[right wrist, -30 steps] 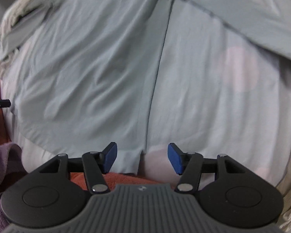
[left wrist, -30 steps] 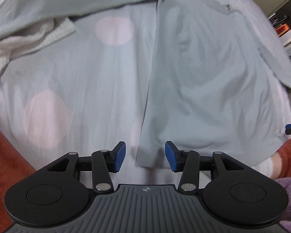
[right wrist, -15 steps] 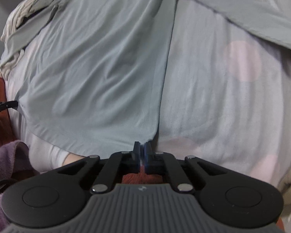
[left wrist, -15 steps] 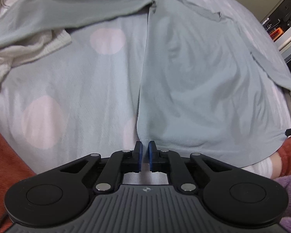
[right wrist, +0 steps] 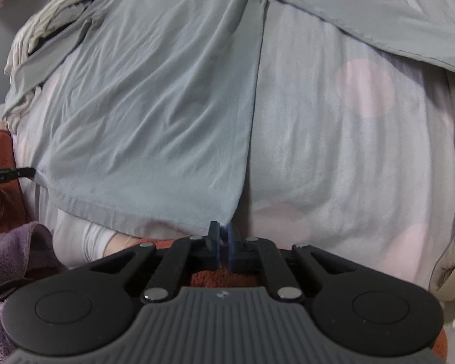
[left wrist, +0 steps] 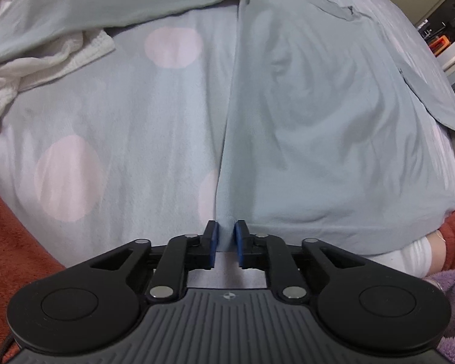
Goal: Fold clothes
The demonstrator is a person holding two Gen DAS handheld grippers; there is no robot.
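A pale grey-green long-sleeved shirt (left wrist: 333, 115) lies spread flat on a bed, its sleeves stretched out at the far end. My left gripper (left wrist: 226, 233) is shut on the shirt's near left hem corner. In the right wrist view the same shirt (right wrist: 154, 106) fills the left half, and my right gripper (right wrist: 224, 236) is shut on its near right hem corner. The other gripper's tip shows at the far hem corner in each view.
The bed sheet (left wrist: 106, 139) is light blue with pink dots. A white knitted garment (left wrist: 45, 66) lies bunched at the far left under a sleeve. An orange blanket (left wrist: 9, 230) and a purple fleece (right wrist: 12, 251) lie at the near edge.
Both grippers went from open to shut on the shirt's two near hem corners. The hem now looks slightly lifted and drawn taut between them.
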